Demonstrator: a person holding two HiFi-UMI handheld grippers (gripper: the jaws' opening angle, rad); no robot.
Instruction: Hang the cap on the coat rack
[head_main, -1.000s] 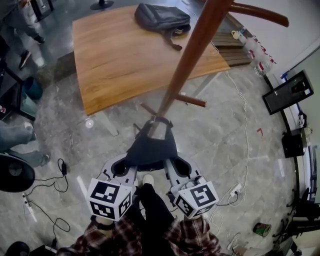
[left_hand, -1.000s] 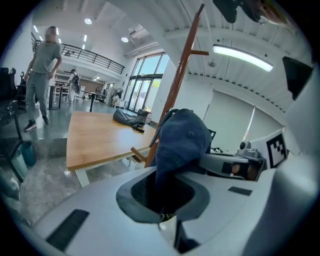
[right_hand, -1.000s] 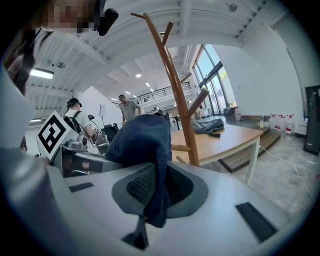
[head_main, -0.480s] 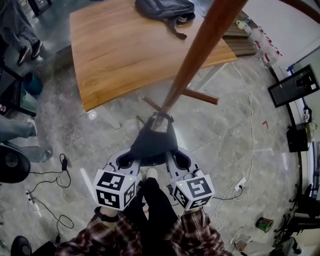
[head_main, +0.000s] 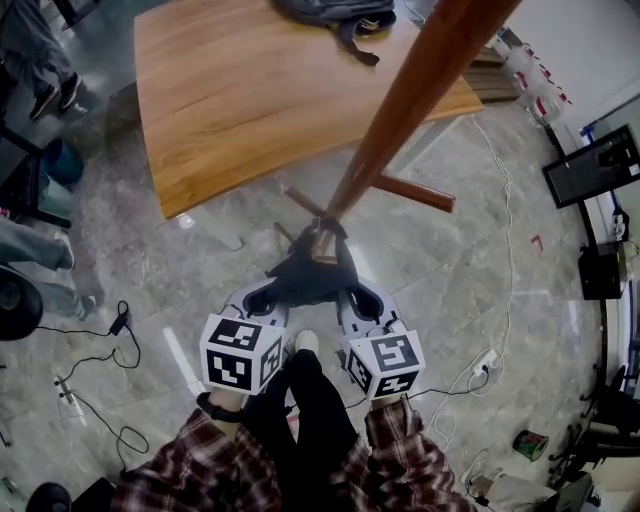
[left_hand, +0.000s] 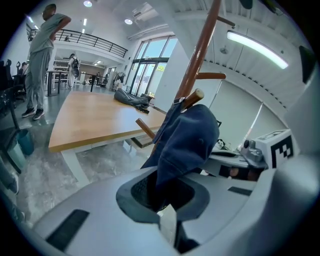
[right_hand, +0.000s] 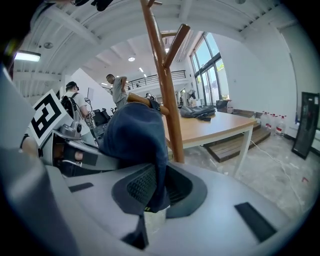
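A dark blue cap (head_main: 305, 275) hangs stretched between my two grippers, close below the brown coat rack pole (head_main: 400, 110). Its far edge sits at the tip of a low wooden peg (head_main: 322, 238). My left gripper (head_main: 262, 300) is shut on the cap's left edge, with the cloth pinched between its pads (left_hand: 160, 200). On the other side, my right gripper (head_main: 352, 300) is shut on the cap's right edge (right_hand: 152, 195). In the left gripper view, the peg's rounded end (left_hand: 192, 97) pokes out above the cap (left_hand: 190, 135). The pole (right_hand: 165, 90) rises just behind the cap (right_hand: 135, 135) in the right gripper view.
A wooden table (head_main: 240, 100) stands behind the rack with a dark backpack (head_main: 340, 12) on it. Two more pegs (head_main: 410, 190) stick out low on the pole. Cables and a power strip (head_main: 480, 362) lie on the marble floor. People stand at the left (head_main: 30, 260).
Both grippers have moved forward and closer together, carrying the cap towards the pole. The cap is more bunched, and its far edge has reached the peg's tip.
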